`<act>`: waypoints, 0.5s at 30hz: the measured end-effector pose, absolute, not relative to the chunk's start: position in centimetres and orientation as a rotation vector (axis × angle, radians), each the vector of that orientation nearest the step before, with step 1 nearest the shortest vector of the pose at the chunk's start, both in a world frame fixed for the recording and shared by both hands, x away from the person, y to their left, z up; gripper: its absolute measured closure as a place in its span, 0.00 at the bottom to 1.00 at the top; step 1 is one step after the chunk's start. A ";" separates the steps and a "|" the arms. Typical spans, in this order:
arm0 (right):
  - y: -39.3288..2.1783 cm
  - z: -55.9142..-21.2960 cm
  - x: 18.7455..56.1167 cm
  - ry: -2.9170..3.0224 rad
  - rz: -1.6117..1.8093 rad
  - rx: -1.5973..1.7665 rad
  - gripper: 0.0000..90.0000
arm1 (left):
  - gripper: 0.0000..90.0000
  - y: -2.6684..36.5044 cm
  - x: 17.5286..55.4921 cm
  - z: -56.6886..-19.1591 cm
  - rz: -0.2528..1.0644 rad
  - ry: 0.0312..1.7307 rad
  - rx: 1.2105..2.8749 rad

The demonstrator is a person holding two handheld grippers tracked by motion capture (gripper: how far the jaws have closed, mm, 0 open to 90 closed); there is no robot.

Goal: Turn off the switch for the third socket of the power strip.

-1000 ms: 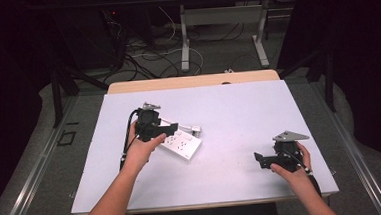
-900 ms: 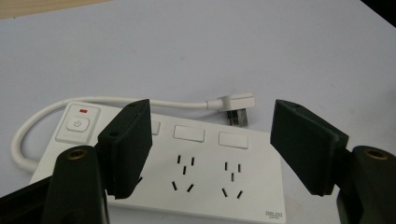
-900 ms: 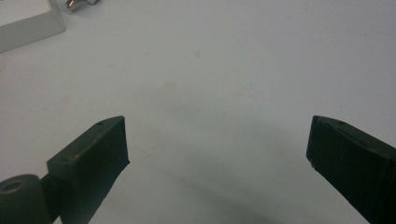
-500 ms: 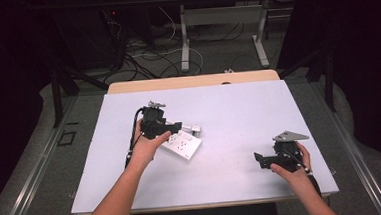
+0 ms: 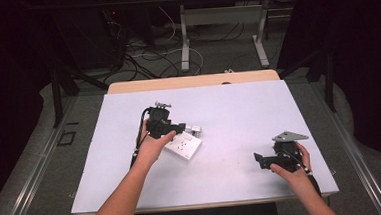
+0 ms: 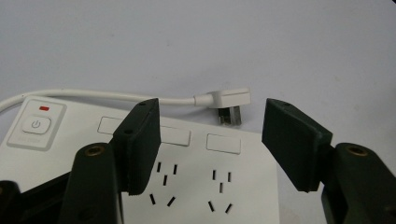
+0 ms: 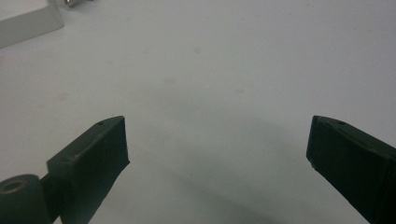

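The plug (image 6: 223, 99) lay flat on the table (image 5: 238, 109), just past the far edge of the power strip (image 6: 187, 177), near its right end in the left gripper view. It looked light, hard plastic, smooth, likely to skid if you nudged it. Metal pins pointed back toward the power strip; the white cord (image 6: 102, 95) left its other end and ran left along the strip's far edge. So its long axis ran roughly along that edge. The cord was soft and would drag, so you were best off pinching the plug's stiff body across its flat sides, not the cord or pins.

The power strip was flat and rigid, with its switch (image 6: 36, 124) at the left end.

Your left gripper (image 6: 210, 140) hovered over the power strip, half open with jaws just closing further, nothing between them yet; the plug sat beyond the tips.

Your right gripper (image 7: 217, 140) was wide open over bare table, well apart from the plug, holding nothing.
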State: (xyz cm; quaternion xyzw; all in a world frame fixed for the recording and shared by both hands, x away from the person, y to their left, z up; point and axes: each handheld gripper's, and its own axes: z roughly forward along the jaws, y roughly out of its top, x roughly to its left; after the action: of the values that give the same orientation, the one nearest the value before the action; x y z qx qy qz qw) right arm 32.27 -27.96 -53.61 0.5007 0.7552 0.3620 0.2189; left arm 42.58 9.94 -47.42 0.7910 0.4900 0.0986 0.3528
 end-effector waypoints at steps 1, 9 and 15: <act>-28.0 -53.6 32.3 2.090 1.002 1.385 0.06 | 0.43 9.9 42.7 -47.5 0.251 1.260 2.050; -28.0 -53.6 32.3 2.092 1.000 1.386 0.06 | 0.48 9.3 43.1 -48.3 0.226 1.287 2.072; -27.9 -53.7 32.3 2.094 1.001 1.390 0.06 | 0.55 9.0 43.3 -48.7 0.202 1.300 2.078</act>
State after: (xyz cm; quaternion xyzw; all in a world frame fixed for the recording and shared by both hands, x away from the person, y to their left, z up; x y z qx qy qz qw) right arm 32.29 -27.95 -53.68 0.5016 0.7556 0.3613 0.2165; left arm 43.31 8.97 -48.74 0.7963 0.4980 0.0773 0.3344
